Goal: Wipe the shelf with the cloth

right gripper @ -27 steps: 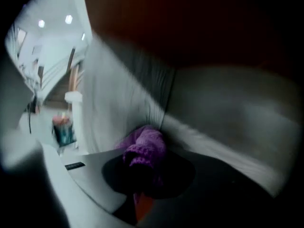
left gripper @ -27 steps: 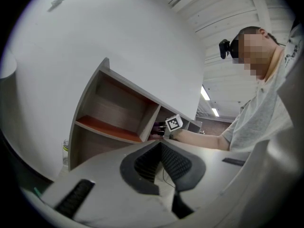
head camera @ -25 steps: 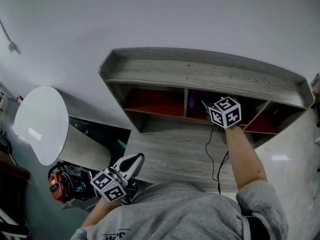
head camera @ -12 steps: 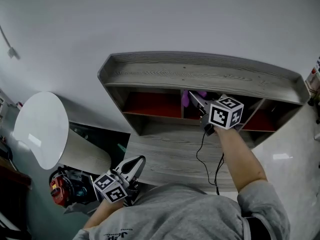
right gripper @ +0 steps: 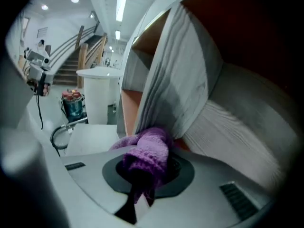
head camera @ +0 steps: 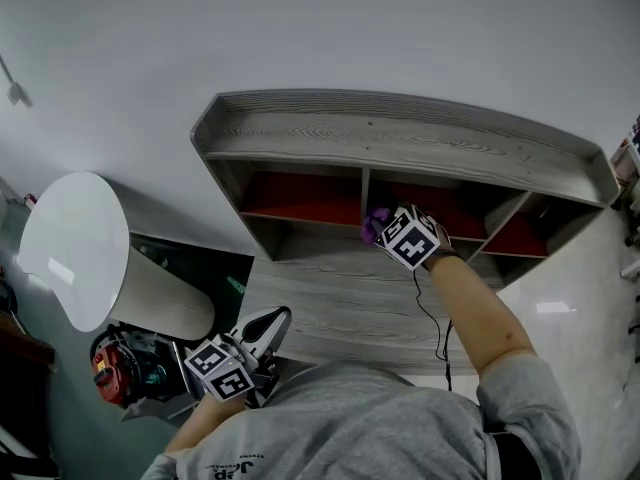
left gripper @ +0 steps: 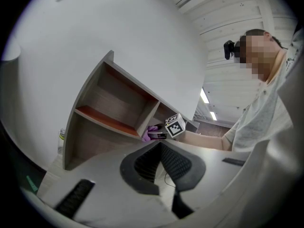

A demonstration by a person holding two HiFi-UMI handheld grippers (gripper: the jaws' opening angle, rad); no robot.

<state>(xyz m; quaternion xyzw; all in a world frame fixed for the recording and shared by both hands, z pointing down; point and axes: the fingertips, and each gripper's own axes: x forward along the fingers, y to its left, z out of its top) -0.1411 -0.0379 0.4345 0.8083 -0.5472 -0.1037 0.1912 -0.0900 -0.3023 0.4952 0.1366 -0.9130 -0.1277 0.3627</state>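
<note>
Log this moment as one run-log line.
phase: wipe | right gripper: shut on purple cloth, at divider of shelf | left gripper: shut, empty, off shelf

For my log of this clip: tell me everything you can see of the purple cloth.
The cloth is purple and looks like a fuzzy, knit-like fabric, bunched into a thick wad. The right gripper is shut on it. The wad bulges past the jaw tips and a fold spills out to the left. It sits at the front foot of the shelf's grey upright divider, between the left and middle red-lined compartments, and seems to touch it.
</note>
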